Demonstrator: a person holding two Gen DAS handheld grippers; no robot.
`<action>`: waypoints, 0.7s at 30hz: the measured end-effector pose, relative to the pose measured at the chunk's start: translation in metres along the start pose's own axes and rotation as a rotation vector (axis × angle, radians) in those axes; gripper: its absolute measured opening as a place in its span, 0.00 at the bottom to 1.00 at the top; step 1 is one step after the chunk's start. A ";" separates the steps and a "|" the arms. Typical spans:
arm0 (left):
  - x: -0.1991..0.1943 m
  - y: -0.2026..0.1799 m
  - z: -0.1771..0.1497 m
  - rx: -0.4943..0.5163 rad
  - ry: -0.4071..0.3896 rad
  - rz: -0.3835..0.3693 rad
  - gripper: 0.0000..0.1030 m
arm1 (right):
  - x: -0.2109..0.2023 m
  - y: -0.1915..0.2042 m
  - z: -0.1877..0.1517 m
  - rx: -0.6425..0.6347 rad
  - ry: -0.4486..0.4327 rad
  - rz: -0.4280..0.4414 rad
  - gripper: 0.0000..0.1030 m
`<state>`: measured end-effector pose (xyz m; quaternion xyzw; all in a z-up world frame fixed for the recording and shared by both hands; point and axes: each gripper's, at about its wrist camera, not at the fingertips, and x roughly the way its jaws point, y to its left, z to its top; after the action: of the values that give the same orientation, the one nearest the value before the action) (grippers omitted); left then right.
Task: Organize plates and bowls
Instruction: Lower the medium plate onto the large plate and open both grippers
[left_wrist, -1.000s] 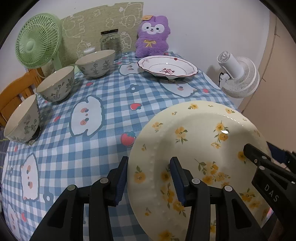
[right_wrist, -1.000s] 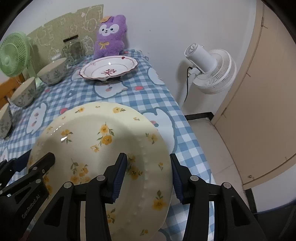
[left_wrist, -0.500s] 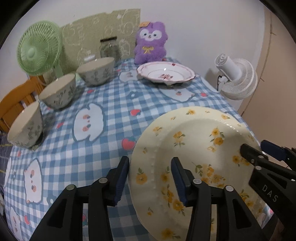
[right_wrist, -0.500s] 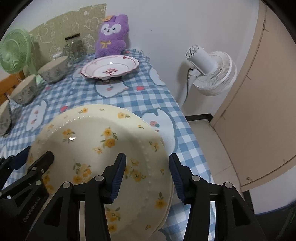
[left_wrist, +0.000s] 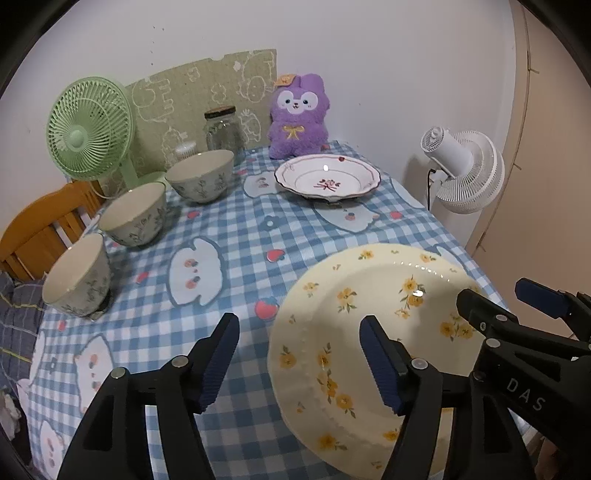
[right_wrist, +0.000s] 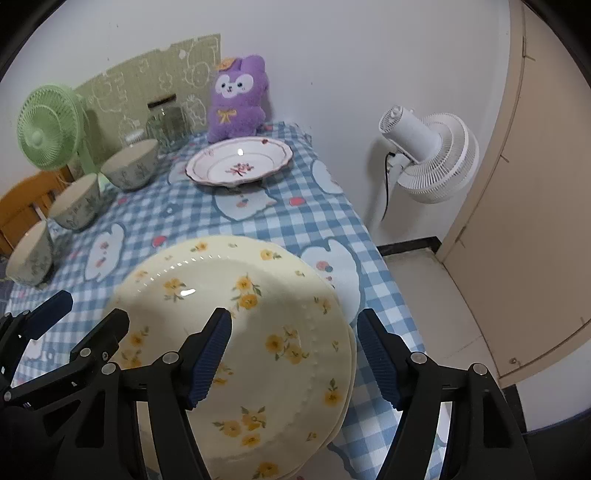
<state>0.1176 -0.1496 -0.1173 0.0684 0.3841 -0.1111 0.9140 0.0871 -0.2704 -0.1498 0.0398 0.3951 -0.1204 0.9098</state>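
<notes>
Now both grippers stand released over the near end of the table. Left gripper (left_wrist: 299, 360): its jaws have just been opening and are spread wide, straddling the left rim of the yellow floral plate (left_wrist: 373, 317) with neither pad pressing on it. Right gripper (right_wrist: 293, 356): its jaws have likewise just been opening; they bracket the plate's right rim, one pad over the plate's face and one outside the rim, both apart from the ceramic.

From the right wrist view the plate (right_wrist: 236, 332) lies on top of a second yellow plate (right_wrist: 349, 354), of which only an edge shows beneath its right rim. The pair rests on the blue checked tablecloth (left_wrist: 240, 236) near the table's right edge, apparently overhanging the near edge.

At the far end sits a white scalloped dish (left_wrist: 327, 179) with a red rim and a flower at its centre. Three patterned bowls run along the left side: a far bowl (left_wrist: 201, 175), a middle bowl (left_wrist: 133, 212) and a near bowl (left_wrist: 75, 277), each standing apart from the next.

Behind them stand a green fan (left_wrist: 90, 127), a glass jar (left_wrist: 221, 127) and a purple plush toy (left_wrist: 299, 114) against the wall. A white fan (right_wrist: 428, 157) stands off the table to the right.
</notes>
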 end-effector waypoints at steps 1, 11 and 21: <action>-0.003 0.001 0.002 -0.003 -0.003 0.002 0.73 | -0.003 0.000 0.001 0.002 -0.008 0.010 0.72; -0.040 0.013 0.026 -0.020 -0.077 0.017 0.83 | -0.037 -0.002 0.025 0.019 -0.067 0.064 0.74; -0.066 0.024 0.048 -0.038 -0.149 0.033 0.89 | -0.066 0.002 0.049 0.023 -0.150 0.105 0.76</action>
<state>0.1117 -0.1268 -0.0358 0.0489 0.3162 -0.0934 0.9428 0.0785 -0.2641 -0.0683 0.0619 0.3217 -0.0799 0.9414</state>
